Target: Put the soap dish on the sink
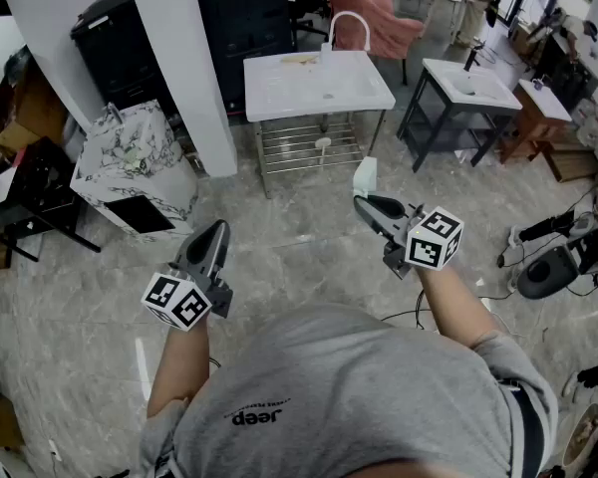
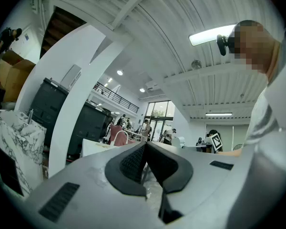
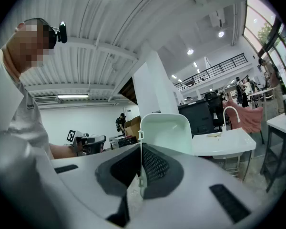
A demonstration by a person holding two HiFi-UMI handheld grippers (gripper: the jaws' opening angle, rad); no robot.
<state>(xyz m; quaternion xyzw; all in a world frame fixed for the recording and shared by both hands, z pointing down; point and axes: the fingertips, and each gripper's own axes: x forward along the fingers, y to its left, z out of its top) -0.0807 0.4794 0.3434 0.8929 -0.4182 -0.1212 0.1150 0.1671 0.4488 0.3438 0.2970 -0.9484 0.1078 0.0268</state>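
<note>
Your grey shirt (image 1: 349,396) fills the near edge of the head view; both forearms reach out from it over the grey stone floor (image 1: 279,257).

Item 1, left gripper (image 1: 215,231): held at your left. Its dark pads (image 2: 133,163) are closed together with nothing between them, and its marker cube (image 1: 176,301) faces up.

Item 2, right gripper (image 1: 365,204): held at your right, a little farther out. Its jaws are clamped on the edge of the soap dish (image 3: 169,132).

Item 3, soap dish: pale, shallow, with rounded corners. It stands on edge, upright above the right gripper's tips, in the air over the floor and well apart from the sink.

Item 4, sink (image 1: 319,86): a white top on a wire-shelved metal frame, far ahead of you, with a white arched tap (image 1: 347,23) at its far edge.

Item 5, surroundings: a white pillar (image 1: 194,68) stands left of the sink, with a marbled cabinet (image 1: 135,162) farther left. A second basin on a dark stand (image 1: 468,86) stands at the far right.
</note>
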